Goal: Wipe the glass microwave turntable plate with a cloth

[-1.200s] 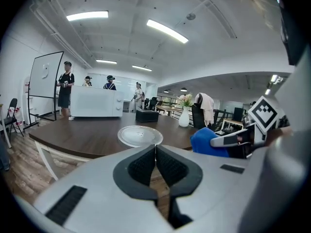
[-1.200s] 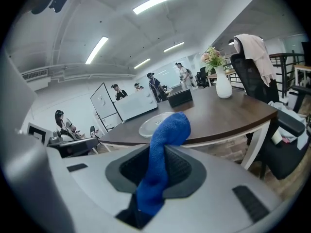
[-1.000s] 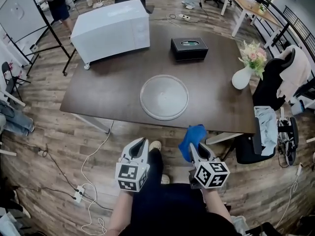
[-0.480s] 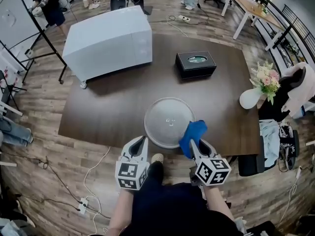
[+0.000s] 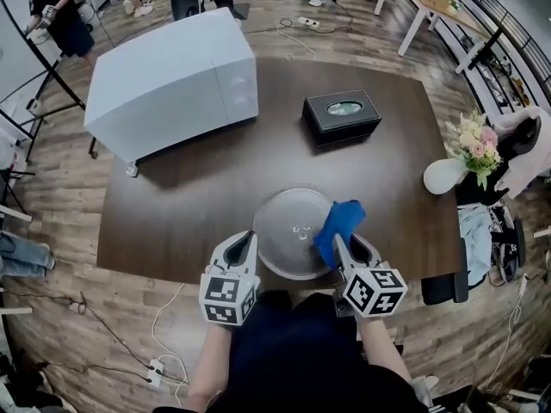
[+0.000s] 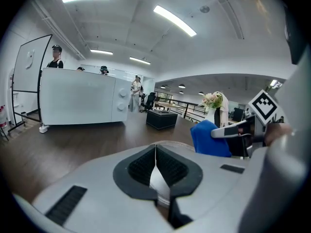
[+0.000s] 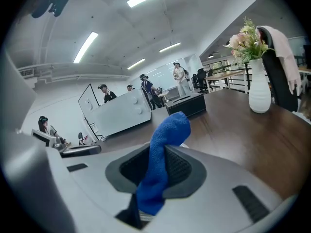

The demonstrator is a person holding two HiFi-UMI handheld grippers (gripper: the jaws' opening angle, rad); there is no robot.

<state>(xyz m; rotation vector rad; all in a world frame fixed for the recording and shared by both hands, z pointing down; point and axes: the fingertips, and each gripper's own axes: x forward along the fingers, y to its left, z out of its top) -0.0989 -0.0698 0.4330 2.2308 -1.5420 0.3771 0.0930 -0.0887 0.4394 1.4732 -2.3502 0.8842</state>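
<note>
The round glass turntable plate [image 5: 288,231] lies flat on the dark table [image 5: 198,188] near its front edge. My right gripper [image 5: 338,241] is shut on a blue cloth [image 5: 338,225] that hangs over the plate's right part; in the right gripper view the blue cloth [image 7: 163,157] stands up between the jaws. My left gripper [image 5: 248,241] sits at the plate's left front rim, jaws together with nothing in them. In the left gripper view the left gripper [image 6: 155,152] points across the table, the blue cloth [image 6: 209,139] at its right.
A white microwave [image 5: 168,84] stands at the table's back left, a black tissue box [image 5: 342,115] at back centre, a white vase with flowers [image 5: 456,166] at the right edge. A chair with clothes [image 5: 508,188] stands right of the table. Cables lie on the floor.
I have stepped closer to the table. Both grippers moved forward from off the table edge to the plate, and the blue cloth now hangs over the plate's right side.
</note>
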